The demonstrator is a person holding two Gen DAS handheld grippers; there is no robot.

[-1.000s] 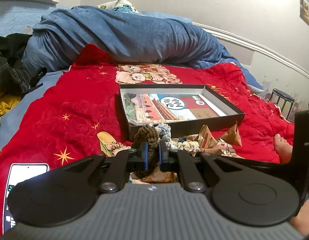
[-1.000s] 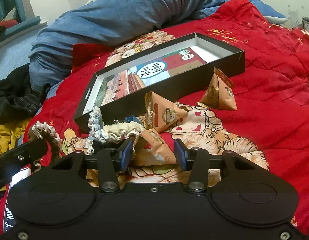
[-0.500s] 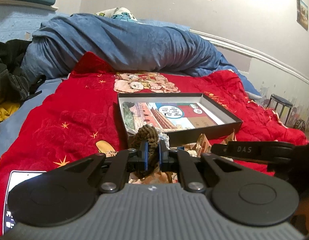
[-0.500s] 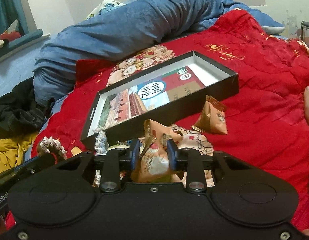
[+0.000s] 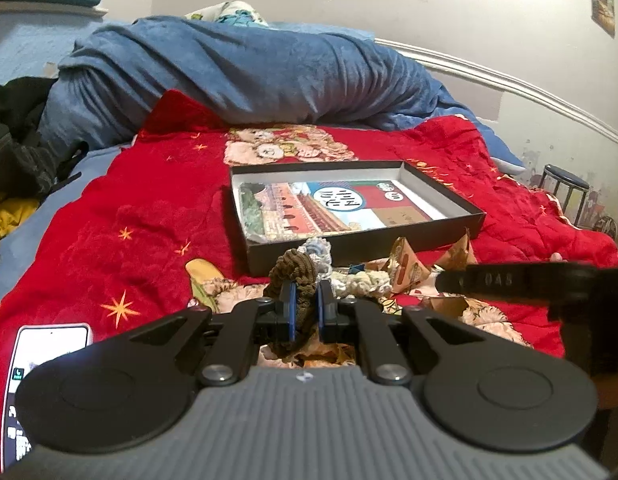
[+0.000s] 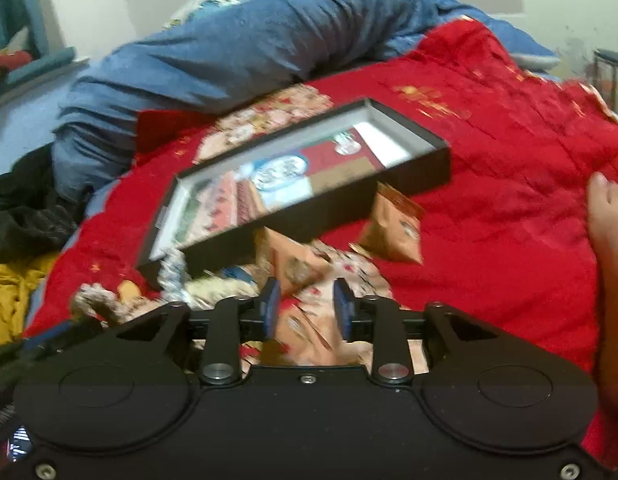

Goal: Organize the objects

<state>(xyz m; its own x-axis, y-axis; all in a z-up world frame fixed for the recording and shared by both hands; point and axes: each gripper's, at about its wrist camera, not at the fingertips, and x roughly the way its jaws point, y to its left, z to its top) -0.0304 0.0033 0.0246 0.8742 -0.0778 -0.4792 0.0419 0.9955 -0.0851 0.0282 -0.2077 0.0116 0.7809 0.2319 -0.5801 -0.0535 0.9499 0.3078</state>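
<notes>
My left gripper [image 5: 304, 306] holds a brown scrunchie [image 5: 295, 276], jaws clamped on it, just short of the black box [image 5: 361, 242] on the red blanket [image 5: 121, 220]. My right gripper [image 6: 305, 310] shows blurred: jaws apart, a triangular snack packet [image 6: 309, 326] between them, grip unclear.

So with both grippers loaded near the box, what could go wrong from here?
1. The right gripper shows a gap between its fingers and the triangular snack packet; the blurred view leaves the hold unclear, so the packet may drop short of the black box.
2. The left gripper pinches only a fold of the brown scrunchie, which could slip.
3. The grippers sit close together, so they might collide.
</notes>
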